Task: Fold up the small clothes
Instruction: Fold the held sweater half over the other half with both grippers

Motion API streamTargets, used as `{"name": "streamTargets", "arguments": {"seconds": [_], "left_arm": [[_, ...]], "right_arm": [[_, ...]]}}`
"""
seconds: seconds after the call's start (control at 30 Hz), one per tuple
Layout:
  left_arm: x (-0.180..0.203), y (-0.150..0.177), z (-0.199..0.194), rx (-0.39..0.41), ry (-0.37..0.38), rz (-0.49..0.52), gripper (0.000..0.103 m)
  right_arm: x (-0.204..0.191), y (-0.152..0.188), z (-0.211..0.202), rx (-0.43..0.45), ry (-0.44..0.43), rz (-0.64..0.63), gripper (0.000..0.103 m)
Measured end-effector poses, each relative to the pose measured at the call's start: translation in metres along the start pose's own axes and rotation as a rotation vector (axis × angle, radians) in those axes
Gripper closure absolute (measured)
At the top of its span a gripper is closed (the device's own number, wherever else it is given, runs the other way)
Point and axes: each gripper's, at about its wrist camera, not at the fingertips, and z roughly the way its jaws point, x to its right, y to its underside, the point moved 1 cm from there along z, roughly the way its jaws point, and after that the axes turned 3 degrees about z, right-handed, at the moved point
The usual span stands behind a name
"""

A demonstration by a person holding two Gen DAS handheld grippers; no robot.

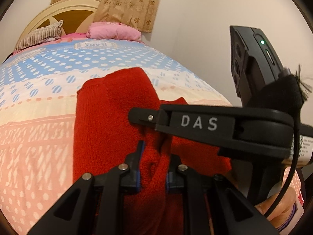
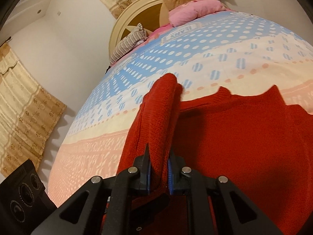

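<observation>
A red knit garment (image 1: 109,121) lies on the patterned bedspread (image 1: 39,101). My left gripper (image 1: 154,162) is shut on a bunched fold of the red knit near its front edge. In the left wrist view the right gripper (image 1: 140,117), marked DAS, reaches in from the right over the garment. In the right wrist view my right gripper (image 2: 158,168) is shut on a raised fold of the red garment (image 2: 244,137), which spreads flat to the right. A long ridge of knit (image 2: 156,113) runs up from the jaws.
The bed has a blue, cream and pink dotted bedspread (image 2: 195,58). A striped pillow (image 1: 39,37) and a pink pillow (image 1: 113,31) lie by the round headboard (image 1: 64,9). Curtains (image 1: 125,2) hang behind. A white wall (image 1: 205,39) stands right of the bed.
</observation>
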Motion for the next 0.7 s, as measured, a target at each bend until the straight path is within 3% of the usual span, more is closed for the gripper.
{"name": "streamTargets", "arguments": {"seconds": [0.7], "left_arm": [[0.068,-0.017,0.039,-0.058,0.067,0.07,0.086]], "right_arm": [[0.071,-0.022,-0.051,0.02,0.114,0.029,0.09]]}}
